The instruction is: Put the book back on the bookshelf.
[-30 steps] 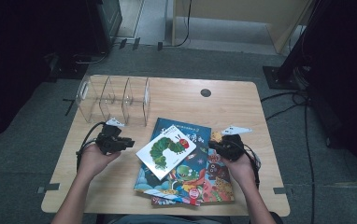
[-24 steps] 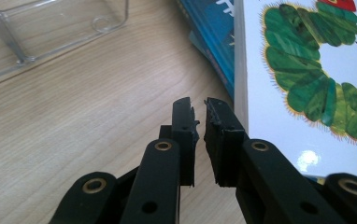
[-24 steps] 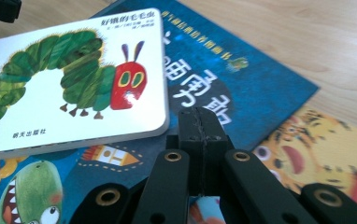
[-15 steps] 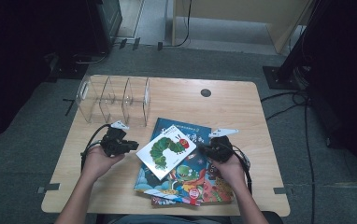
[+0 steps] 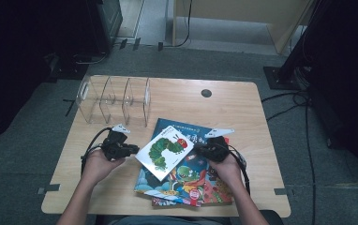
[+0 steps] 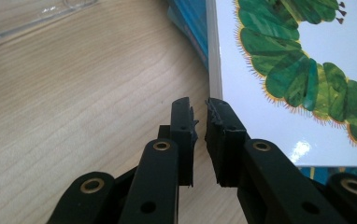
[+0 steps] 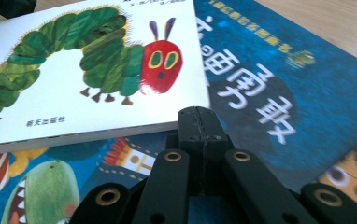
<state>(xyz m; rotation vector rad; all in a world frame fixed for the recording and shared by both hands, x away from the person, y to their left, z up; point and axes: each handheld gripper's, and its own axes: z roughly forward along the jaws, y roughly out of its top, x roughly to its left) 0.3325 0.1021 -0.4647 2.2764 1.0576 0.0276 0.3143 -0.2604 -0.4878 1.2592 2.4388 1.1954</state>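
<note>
Three books (image 5: 182, 173), one clear divided rack (image 5: 114, 99), two grippers (image 5: 116, 147).

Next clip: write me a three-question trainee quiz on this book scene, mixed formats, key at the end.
1. True or false: the right hand-held gripper has its jaws pressed together with nothing between them.
2. Multiple choice: the white caterpillar book lies (A) inside the clear rack, (B) on top of the other books, (C) alone on bare wood.
3. Short answer: where does the left hand-held gripper point in relation to the caterpillar book?

Key
1. True; the closed tip sits just short of the book's lower edge.
2. B; it rests on the blue books, while the clear rack stands apart at the table's back left.
3. At the book's edge, jaws a narrow gap apart, gripping nothing.
</note>
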